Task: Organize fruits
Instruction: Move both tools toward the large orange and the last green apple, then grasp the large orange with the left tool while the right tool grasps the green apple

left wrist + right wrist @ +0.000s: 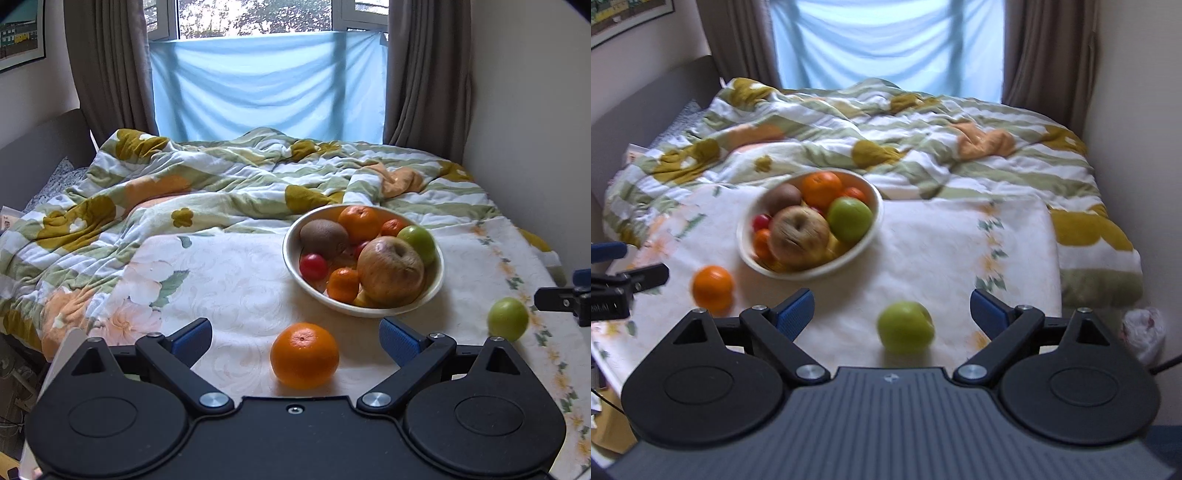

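Note:
A white bowl [291,236] on the bed's floral cloth holds a brown apple [391,271], a kiwi [323,236], oranges, a green apple and a red tomato. A loose orange [304,355] lies on the cloth between the wide-open fingers of my left gripper [297,341], not touched. A loose green apple [905,328] lies between the wide-open fingers of my right gripper [892,314], not touched. The green apple also shows in the left wrist view [508,319]. The bowl [877,206] and the orange [713,288] also show in the right wrist view.
A rumpled flowered quilt [166,192] covers the bed behind the bowl. Curtains and a blue sheet hang at the window. The wall is close on the right. A white plastic bag [1145,332] lies beside the bed at right.

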